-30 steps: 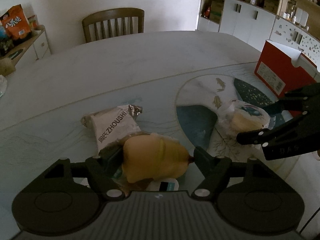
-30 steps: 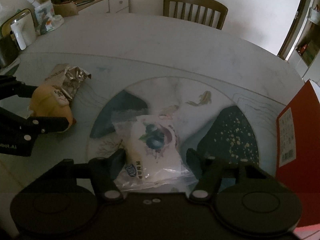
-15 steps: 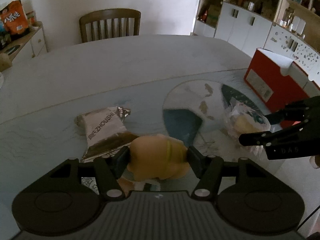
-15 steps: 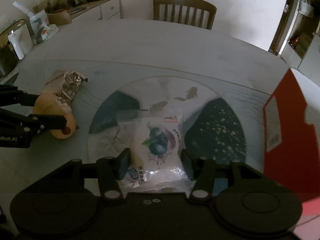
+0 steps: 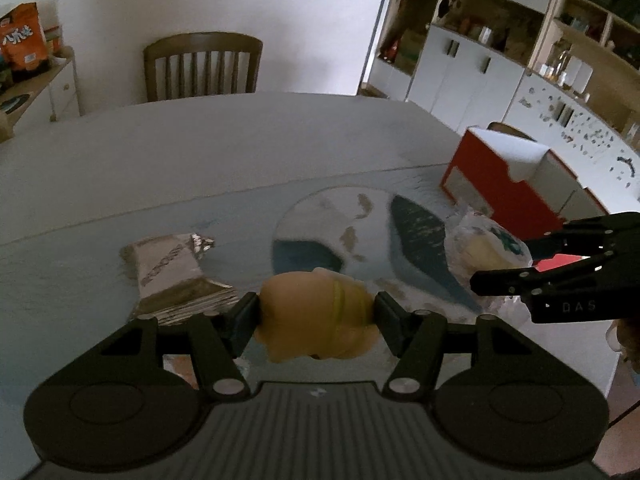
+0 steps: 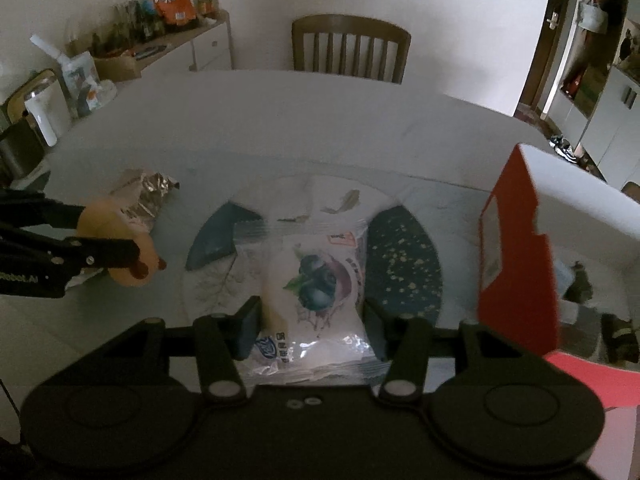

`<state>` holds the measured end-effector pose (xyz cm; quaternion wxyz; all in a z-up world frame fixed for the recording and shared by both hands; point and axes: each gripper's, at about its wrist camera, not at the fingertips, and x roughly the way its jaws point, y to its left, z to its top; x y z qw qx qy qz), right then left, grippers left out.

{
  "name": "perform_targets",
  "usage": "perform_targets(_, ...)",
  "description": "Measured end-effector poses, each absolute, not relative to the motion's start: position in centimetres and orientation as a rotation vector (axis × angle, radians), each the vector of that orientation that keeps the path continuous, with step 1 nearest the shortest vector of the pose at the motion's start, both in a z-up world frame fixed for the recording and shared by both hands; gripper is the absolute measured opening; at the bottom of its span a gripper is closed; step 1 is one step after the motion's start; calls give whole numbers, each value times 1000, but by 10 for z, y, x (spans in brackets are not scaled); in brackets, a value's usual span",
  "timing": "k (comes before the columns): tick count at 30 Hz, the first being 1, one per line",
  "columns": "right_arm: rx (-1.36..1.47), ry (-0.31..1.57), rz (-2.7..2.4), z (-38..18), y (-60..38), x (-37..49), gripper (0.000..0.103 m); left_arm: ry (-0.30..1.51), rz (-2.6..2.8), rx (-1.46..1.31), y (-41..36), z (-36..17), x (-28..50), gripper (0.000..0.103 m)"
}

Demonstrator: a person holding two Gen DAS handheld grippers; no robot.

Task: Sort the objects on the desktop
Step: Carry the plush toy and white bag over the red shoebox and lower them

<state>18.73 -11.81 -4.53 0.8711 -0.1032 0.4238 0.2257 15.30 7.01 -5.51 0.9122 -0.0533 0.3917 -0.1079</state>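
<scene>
My left gripper is shut on a soft yellow-orange toy with a greenish band and holds it above the table. The right wrist view shows that toy between the left gripper's black fingers at the left. In my right gripper, the pads press both sides of a clear bread bag printed with blueberries. The bag hangs over the round painted disc. In the left wrist view the right gripper grips the bag at the right.
A silver foil snack packet lies on the table to the left of the toy. An open red box stands at the right with dark items inside. A wooden chair stands behind the table, and a sideboard with snacks is at the back left.
Both pairs of jaws have closed onto their objects, and both grippers have risen with them. The toy has come up off the foil packet, which stays on the table.
</scene>
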Motion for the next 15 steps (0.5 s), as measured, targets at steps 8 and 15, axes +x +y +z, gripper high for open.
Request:
perform_targets(8,-172,857,469,-19,-151,179,52,782,-265,-144,49,-33,151,62)
perform_targets(15,-166,811,458,3,-180,176,52,750,-302,-143,23,-14,148,62)
